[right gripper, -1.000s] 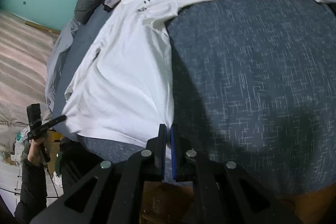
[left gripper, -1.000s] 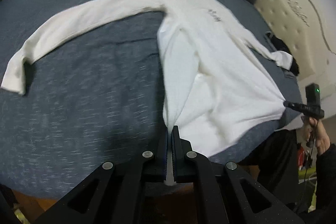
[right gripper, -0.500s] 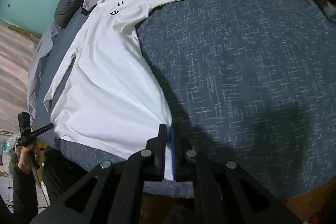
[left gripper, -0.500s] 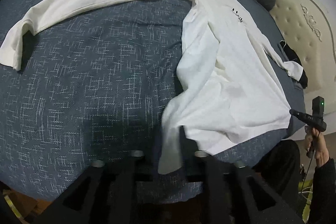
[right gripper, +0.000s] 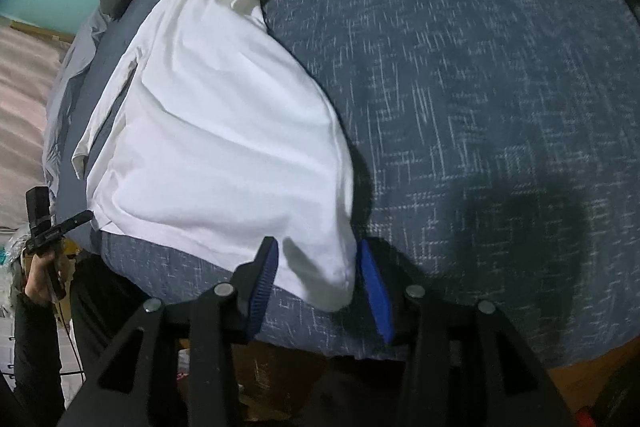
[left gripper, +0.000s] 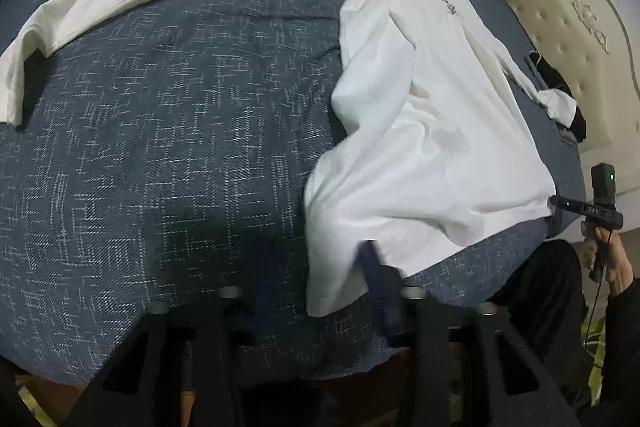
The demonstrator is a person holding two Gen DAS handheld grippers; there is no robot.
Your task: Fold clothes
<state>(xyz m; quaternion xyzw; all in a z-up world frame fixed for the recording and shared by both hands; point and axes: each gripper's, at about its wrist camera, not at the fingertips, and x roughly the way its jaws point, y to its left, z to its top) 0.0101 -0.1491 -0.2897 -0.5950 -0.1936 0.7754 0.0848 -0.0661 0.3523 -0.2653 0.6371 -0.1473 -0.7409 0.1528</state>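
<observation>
White long-sleeved shirt (left gripper: 432, 131) lies spread on the blue bedspread (left gripper: 160, 147), hem at the near edge, one sleeve stretched far left. Left gripper (left gripper: 320, 291) blurred: jaws apart, just been closing, near-left hem corner loose between them. Right gripper (right gripper: 316, 279): jaws just opened, apart astride the near-right hem corner, pads clear. Step looks like release after laying flat; best to back both grippers straight off without dragging the hem.
</observation>
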